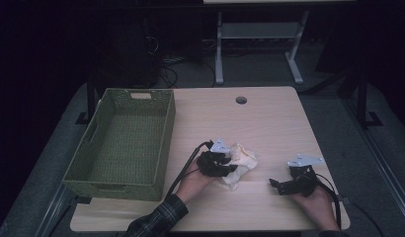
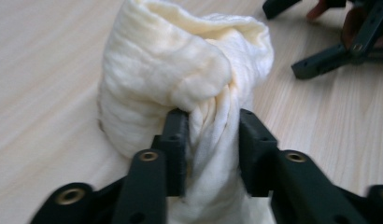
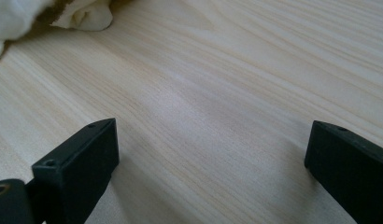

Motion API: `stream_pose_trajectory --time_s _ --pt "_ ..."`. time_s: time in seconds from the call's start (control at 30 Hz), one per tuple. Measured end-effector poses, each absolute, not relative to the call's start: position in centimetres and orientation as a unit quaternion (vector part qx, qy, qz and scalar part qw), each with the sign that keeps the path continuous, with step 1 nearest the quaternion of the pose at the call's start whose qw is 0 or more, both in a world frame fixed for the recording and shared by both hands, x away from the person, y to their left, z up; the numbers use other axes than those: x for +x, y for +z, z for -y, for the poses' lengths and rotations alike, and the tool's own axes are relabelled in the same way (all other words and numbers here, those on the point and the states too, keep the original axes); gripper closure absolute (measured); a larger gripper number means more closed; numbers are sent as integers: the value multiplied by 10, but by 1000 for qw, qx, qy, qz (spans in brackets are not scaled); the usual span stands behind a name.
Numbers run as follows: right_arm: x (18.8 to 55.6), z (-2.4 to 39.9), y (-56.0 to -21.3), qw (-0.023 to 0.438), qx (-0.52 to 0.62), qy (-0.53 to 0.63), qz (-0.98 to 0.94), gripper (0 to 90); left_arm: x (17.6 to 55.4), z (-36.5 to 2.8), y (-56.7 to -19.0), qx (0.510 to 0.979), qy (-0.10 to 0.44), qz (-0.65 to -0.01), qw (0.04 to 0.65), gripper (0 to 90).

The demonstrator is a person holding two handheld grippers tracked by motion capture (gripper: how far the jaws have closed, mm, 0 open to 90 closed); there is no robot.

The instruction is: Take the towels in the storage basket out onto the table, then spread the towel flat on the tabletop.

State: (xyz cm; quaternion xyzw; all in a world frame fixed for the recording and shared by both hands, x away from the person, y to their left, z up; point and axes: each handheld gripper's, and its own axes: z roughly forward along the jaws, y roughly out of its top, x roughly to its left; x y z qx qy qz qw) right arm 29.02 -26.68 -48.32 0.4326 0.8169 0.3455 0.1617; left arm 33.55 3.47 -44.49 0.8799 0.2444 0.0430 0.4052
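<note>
A crumpled cream cloth (image 1: 244, 159) lies on the wooden table (image 1: 269, 123) near its front middle. My left gripper (image 1: 229, 167) is at the cloth's left side. In the left gripper view its jaws (image 2: 213, 122) pinch a bunched neck of the cloth (image 2: 180, 70), which touches both pads and bulges above them. My right gripper (image 1: 275, 185) rests low on the table to the cloth's right. Its jaws (image 3: 213, 135) stand wide apart over bare wood with nothing between them. A corner of the cloth (image 3: 82, 14) shows at the top left of the right gripper view.
A green woven basket (image 1: 111, 190) with nothing in it stands on the table's left side. A round cable hole (image 1: 241, 100) sits near the far edge. Beyond the table are a dark floor and a white desk frame (image 1: 219, 54).
</note>
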Motion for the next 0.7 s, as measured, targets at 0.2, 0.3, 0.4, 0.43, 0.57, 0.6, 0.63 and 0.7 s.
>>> stream_pose_trajectory --time_s 0.2,0.3,0.4,0.43,0.57,0.6,0.63,0.7 --pt "290 267 -483 163 431 346 -817 26 331 -38 -440 876 49 -237 416 405" --pt "290 267 -483 163 431 346 -817 26 328 -46 -431 874 57 -234 422 360" --pt "291 267 -483 163 430 345 -818 27 325 -54 -424 865 62 -244 434 350" --pt "291 267 -482 161 433 340 -819 31 325 -57 -422 867 66 -243 431 350" --pt "292 266 -475 143 433 344 -821 157 317 -67 -423 863 69 -253 432 350" --pt "292 266 -473 143 431 352 -818 158 314 -69 -424 865 70 -253 428 351" --pt "292 264 -468 141 427 355 -819 208 310 -73 -427 866 73 -254 425 351" --pt "291 259 -460 144 414 367 -821 245 308 -76 -428 867 75 -255 421 361"
